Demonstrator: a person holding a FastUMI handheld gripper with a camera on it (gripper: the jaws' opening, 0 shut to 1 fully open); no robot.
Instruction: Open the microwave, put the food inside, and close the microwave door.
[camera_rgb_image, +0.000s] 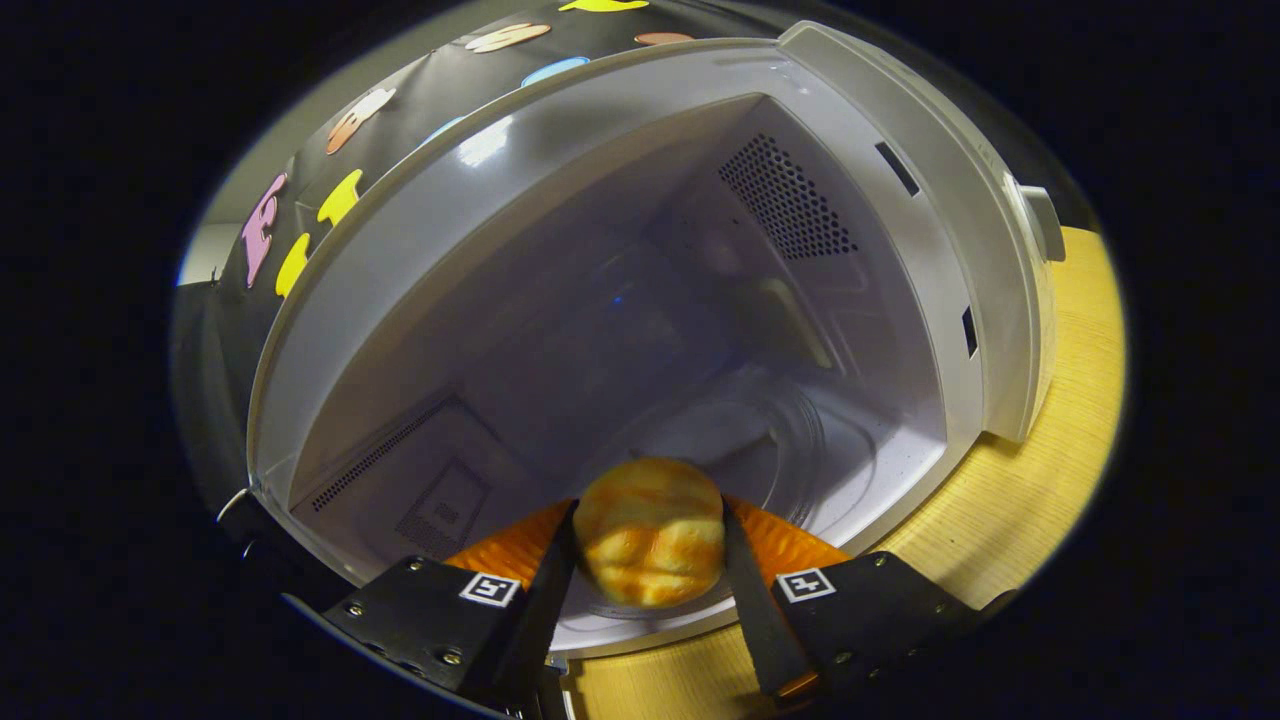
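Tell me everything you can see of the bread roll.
The bread roll is a round, golden-yellow bun with browner patches and a lumpy, creased crust that looks soft. It sits clamped in the gripper, one finger pressing each side. It is held at the mouth of the open microwave, over the front edge of the cavity floor, with the glass turntable just beyond it. Its underside is hidden, so whether it touches the floor cannot be told.

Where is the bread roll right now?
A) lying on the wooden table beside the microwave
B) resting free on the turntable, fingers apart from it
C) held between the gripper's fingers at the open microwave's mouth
C: the bread roll sits pinched between both fingers of the gripper, just in front of the open microwave cavity.
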